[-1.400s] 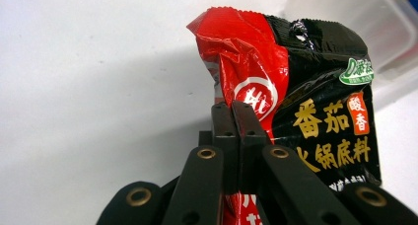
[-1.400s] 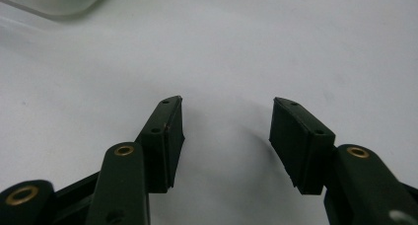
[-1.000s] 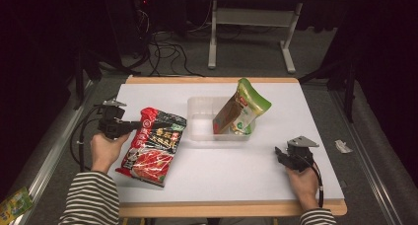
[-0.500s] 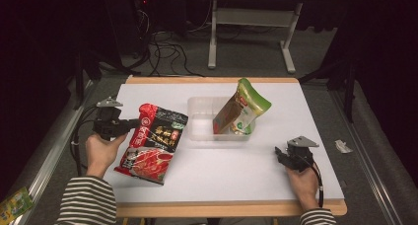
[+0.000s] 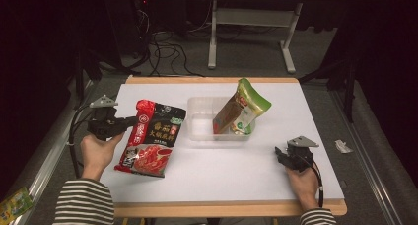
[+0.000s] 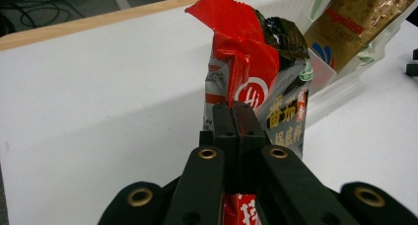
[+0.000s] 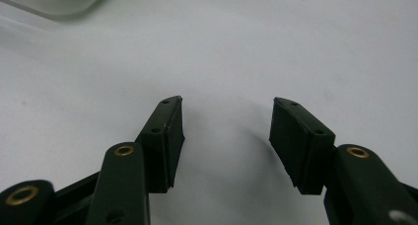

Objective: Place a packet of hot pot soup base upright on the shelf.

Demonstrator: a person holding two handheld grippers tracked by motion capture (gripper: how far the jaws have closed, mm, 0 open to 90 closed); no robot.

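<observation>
- My left gripper (image 5: 132, 121) is pinching the red and black printed foil sachet (image 5: 152, 138) at its left edge, near the top; in the left gripper view my jaws are pressed together on the crumpled red seam of that sachet (image 6: 256, 87).
- The sachet hangs over the white table top (image 5: 222, 170), left of the middle. Its upper end looks raised in my grip, while its lower end seems to rest on the table, though from above I cannot be sure that it touches.
- Just beside the sachet, to its right, sits the clear plastic tray (image 5: 199, 124). A green and brown stand-up pouch (image 5: 241, 111) leans in the tray, tilted to the right, with its top above the tray's far right corner.
- In the left gripper view the pouch (image 6: 355, 22) and the tray's wall (image 6: 320, 69) show close behind the sachet.
- My right gripper (image 5: 281, 153) rests low at the right front of the table, well apart from the tray.
- Its jaws are spread with only bare table between them, as the right gripper view (image 7: 226, 121) shows.
</observation>
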